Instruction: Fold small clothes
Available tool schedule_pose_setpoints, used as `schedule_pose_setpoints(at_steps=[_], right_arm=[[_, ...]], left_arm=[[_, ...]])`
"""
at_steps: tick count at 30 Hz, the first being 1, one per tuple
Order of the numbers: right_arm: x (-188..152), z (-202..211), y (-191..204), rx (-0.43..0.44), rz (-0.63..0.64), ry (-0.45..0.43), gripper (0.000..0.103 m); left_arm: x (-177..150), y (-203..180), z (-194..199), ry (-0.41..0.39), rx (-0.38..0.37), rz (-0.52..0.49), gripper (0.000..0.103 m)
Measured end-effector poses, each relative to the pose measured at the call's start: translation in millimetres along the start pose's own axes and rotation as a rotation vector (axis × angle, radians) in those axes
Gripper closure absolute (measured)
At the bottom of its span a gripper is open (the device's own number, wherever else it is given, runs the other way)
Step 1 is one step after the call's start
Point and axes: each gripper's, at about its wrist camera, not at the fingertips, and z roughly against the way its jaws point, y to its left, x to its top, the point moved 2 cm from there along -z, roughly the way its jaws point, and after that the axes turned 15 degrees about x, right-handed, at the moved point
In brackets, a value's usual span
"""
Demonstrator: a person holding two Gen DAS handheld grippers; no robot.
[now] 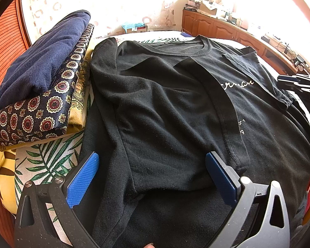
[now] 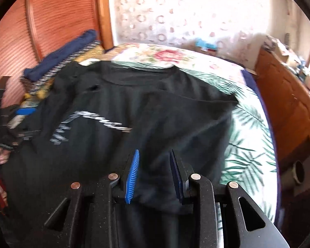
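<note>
A black T-shirt [image 1: 165,103] with white lettering lies spread on the bed, collar at the far side. Its left side is folded inward over the chest. My left gripper [image 1: 152,157] hovers over the shirt's near part, jaws wide open, with the folded edge showing beneath them. In the blurred right wrist view the same shirt [image 2: 144,113] fills the middle. There my right gripper [image 2: 154,152] stands over the shirt's near right part. Its blue pads are partly apart and only dark cloth shows in the gap. The right gripper [image 1: 295,82] also appears beside the folded sleeve.
A stack of folded clothes [image 1: 41,78], navy on top of patterned pieces, sits left of the shirt [image 2: 57,62]. The leaf-print sheet [image 1: 51,161] [image 2: 248,144] covers the bed. Cluttered wooden cabinets [image 1: 217,29] [image 2: 289,113] line the far and right sides. A hand [image 2: 0,153] shows at the left edge.
</note>
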Motion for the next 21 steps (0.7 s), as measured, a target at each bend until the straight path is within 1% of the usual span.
schedule_pose_setpoints(at_steps=[3, 4, 5, 6, 7, 10, 14, 18, 21], right_arm=[[-2, -9, -20, -0.042, -0.039, 0.002, 0.071], [-1, -11, -26, -0.046, -0.052, 0.0, 0.069], [1, -13, -30, -0.049, -0.059, 0.0, 0.066], [2, -15, -32, -0.054, -0.062, 0.0, 0.059], [3, -18, -34, -0.061, -0.066, 0.004, 0.055], [3, -30, -41, -0.064, -0.086, 0.029, 0.053], [2, -31, -40, -0.074, -0.077, 0.006, 0.053], [0, -28, -38, -0.062, -0.081, -0.001, 0.05], [-1, -28, -39, -0.064, -0.076, 0.0, 0.05]], left_arm=[[0, 0, 0, 0.0, 0.0, 0.0, 0.001], [0, 0, 0, 0.0, 0.0, 0.0, 0.001], [0, 0, 0, 0.0, 0.001, 0.0, 0.001], [0, 1, 0, 0.001, 0.001, 0.002, 0.001], [0, 1, 0, 0.002, 0.001, 0.002, 0.001], [0, 4, 2, -0.007, 0.021, 0.0, 0.001], [6, 10, 14, -0.06, 0.047, -0.004, 0.003], [29, 23, 34, -0.118, 0.02, 0.031, 0.003], [51, 28, 44, -0.162, 0.036, 0.012, 0.011]])
